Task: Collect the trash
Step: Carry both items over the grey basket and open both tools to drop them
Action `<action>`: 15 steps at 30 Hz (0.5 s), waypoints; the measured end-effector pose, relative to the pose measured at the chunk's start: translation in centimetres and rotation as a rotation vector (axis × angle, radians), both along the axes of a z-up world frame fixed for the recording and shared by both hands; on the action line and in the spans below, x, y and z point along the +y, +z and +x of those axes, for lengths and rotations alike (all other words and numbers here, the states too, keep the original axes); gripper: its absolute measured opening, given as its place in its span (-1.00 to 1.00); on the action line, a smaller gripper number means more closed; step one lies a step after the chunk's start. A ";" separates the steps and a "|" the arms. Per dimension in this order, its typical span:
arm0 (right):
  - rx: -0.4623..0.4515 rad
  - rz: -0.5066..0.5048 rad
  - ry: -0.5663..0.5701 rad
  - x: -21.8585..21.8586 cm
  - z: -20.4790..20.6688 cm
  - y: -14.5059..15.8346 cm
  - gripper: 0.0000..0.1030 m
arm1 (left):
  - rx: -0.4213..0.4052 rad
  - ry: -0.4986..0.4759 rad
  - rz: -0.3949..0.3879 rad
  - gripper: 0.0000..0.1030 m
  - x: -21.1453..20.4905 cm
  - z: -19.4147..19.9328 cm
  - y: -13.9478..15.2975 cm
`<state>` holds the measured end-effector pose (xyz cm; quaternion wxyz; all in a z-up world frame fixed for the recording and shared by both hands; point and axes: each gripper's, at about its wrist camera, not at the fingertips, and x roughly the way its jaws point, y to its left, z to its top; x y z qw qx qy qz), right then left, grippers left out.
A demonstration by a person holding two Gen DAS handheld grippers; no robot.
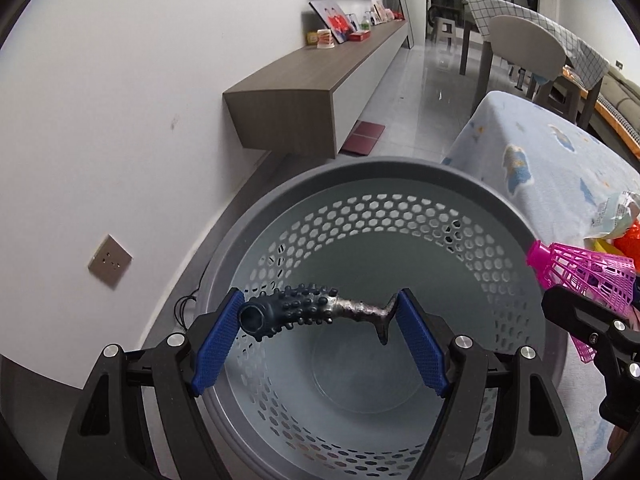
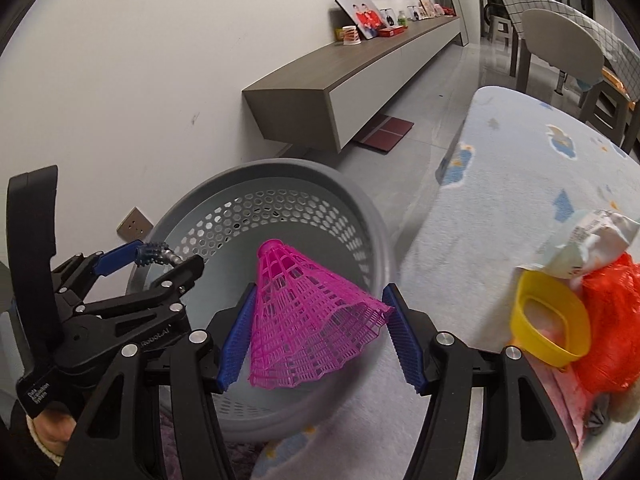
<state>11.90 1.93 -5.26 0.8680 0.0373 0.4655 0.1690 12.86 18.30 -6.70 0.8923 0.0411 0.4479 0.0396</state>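
Over the grey perforated basket (image 1: 360, 184), the left gripper (image 1: 320, 328) clamps a dark studded rubber tube (image 1: 304, 308) lengthwise, crossways between its pads. The right gripper (image 2: 320, 332) grips a pink plastic shuttlecock (image 2: 308, 316), nose pointing toward the basket.

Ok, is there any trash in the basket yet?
No: in the left wrist view the grey basket shows a bare bottom, with the studded toy held above it.
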 end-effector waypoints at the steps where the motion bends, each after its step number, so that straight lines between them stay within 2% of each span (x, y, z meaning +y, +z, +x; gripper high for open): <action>1: 0.005 -0.002 0.006 0.3 0.2 -0.2 0.17 | 0.007 0.003 0.000 0.46 0.1 0.0 -0.3; 15: 0.023 -0.034 0.016 1.6 1.1 -1.3 0.19 | 0.038 0.013 -0.035 0.49 1.4 0.2 -1.5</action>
